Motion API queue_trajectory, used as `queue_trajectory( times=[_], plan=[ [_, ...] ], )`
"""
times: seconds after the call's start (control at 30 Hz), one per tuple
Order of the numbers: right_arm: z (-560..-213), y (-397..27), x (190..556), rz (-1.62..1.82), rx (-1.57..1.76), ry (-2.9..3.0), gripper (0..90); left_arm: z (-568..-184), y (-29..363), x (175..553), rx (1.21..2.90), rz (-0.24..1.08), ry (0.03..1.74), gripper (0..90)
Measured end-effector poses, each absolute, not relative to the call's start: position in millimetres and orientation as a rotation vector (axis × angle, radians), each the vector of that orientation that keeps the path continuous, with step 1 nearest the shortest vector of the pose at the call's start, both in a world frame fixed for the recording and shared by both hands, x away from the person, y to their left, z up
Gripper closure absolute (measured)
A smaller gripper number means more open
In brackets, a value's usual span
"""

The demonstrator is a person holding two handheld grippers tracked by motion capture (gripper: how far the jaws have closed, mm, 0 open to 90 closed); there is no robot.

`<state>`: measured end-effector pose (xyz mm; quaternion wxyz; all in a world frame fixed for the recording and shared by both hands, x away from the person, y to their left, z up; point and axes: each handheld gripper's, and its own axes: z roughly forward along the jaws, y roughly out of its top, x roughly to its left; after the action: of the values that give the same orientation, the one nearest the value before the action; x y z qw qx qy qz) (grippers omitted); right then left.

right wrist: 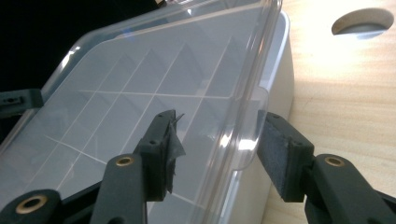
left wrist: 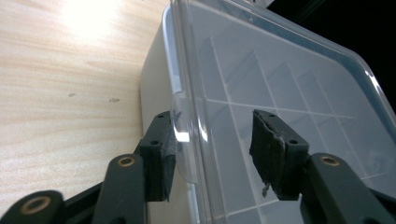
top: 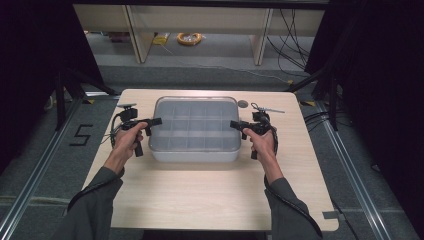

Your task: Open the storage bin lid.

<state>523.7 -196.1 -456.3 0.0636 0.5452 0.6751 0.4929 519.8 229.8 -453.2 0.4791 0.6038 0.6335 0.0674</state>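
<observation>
Both hand-held grippers (top: pixel 159 121) (top: pixel 233 123) unclenched, straddling clear lid tabs (left wrist: pixel 183 140) of compartmented plastic box (top: pixel 195 150).

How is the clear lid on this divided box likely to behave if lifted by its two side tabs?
The lid looks thin and glossy, so it probably flexes and may slip between the pads. It seems light. The box beneath looks empty, so it might lift with it.

A lab: dark curtains (top: pixel 380 75), floor rails (top: pixel 30 190), and loose cables (top: pixel 295 35) ring the table (top: pixel 200 195).
</observation>
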Motion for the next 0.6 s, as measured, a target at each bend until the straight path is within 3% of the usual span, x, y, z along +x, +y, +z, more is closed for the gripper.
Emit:
queue_trajectory(
  times=[0.1,0.33,0.6],
  plan=[
    [-450.8,-199.2,521.2,1.576,1.653,1.995,56.4,-452.2,231.5,517.4,1.43,0.141,1.563,52.2],
    [-439.5,-198.3,517.5,1.64,1.682,1.967,59.4,-446.8,234.0,512.1,1.377,0.121,1.549,54.5],
    [-430.5,-207.8,512.4,1.682,1.633,1.93,64.0,-418.3,228.2,500.3,1.412,0.2,1.503,57.1]
  ],
)
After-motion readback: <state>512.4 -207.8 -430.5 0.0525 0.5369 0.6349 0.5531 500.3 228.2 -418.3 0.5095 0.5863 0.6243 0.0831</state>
